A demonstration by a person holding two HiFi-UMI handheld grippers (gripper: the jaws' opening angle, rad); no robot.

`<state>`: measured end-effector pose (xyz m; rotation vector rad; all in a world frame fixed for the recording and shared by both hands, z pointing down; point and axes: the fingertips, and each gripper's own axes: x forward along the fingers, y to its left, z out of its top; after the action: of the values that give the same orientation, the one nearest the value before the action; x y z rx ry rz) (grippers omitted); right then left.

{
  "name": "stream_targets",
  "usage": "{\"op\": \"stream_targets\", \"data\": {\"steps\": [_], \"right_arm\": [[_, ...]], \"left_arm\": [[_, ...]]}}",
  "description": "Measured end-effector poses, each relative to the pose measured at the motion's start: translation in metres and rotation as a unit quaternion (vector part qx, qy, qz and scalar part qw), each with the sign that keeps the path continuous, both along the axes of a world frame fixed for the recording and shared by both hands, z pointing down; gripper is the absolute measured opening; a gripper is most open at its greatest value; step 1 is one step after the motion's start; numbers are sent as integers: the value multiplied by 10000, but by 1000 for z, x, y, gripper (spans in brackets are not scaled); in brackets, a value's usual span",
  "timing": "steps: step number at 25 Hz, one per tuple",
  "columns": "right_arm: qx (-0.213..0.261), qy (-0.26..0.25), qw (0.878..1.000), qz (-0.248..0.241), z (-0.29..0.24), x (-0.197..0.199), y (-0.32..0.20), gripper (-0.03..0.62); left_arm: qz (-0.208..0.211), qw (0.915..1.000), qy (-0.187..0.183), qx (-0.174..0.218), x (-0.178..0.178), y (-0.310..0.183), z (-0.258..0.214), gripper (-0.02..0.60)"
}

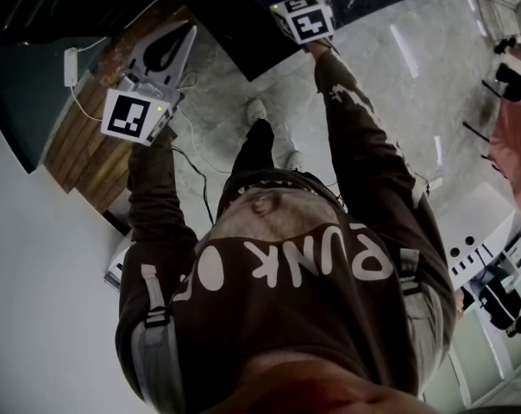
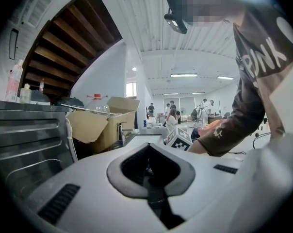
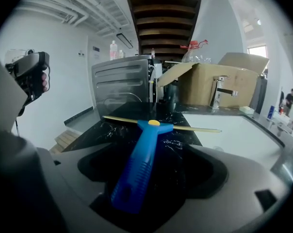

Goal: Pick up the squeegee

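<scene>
Looking steeply down past a brown hoodie (image 1: 286,266) with white lettering. Holding the left gripper (image 1: 188,37) out above slatted wooden steps (image 1: 79,145), its white plastic fingers (image 1: 161,54) tapering and meeting at the tips. Reaching the right gripper (image 1: 295,3) forward over a glossy black tabletop (image 1: 235,33), showing little more than the marker cube (image 1: 308,22) there.

From the left gripper view, pressing the smooth white fingers (image 2: 88,188) together to a thin dark seam below a rounded, grey-lined hollow, and gripping nothing. Facing a ribbed stainless-steel panel (image 2: 25,135) and an open cardboard box (image 2: 107,123).

From the right gripper view, spreading the pale matte fingers (image 3: 243,178) wide around the squeegee (image 3: 139,164), leaving dark gaps on both sides of the handle. Showing that ribbed blue plastic handle running back between the fingers, with the thin yellowish blade stretching crosswise over the black, white-veined tabletop (image 3: 112,130). Taking in a brushed metal cabinet (image 3: 122,84) and a chrome tap (image 3: 219,96) behind.
</scene>
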<state>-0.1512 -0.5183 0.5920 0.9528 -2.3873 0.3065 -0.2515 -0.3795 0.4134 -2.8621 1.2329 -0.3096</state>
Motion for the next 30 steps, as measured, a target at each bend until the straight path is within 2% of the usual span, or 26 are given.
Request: {"op": "stream_targets", "data": {"steps": [7, 11, 13, 17, 20, 25, 30], "right_arm": [[-164, 503, 9986, 47, 9, 2, 0, 348], [-262, 559, 9981, 74, 14, 4, 1, 346], [-293, 589, 9978, 34, 13, 2, 3, 325], [-324, 600, 9976, -146, 12, -7, 7, 247], [-357, 641, 9973, -88, 13, -7, 8, 193], [-463, 585, 9971, 129, 12, -1, 4, 172], [-436, 291, 9982, 290, 7, 1, 0, 158]], "left_arm": [[9, 10000, -6, 1, -1, 0, -2, 2], [13, 10000, -15, 1, -2, 0, -1, 2], [19, 10000, -6, 14, -2, 0, -2, 2], [32, 10000, -1, 21, 0, 1, -3, 2], [41, 10000, -3, 37, 1, 1, -5, 2], [55, 10000, -34, 43, 4, 4, -7, 2], [85, 9999, -39, 38, 7, 6, -8, 2]]}}
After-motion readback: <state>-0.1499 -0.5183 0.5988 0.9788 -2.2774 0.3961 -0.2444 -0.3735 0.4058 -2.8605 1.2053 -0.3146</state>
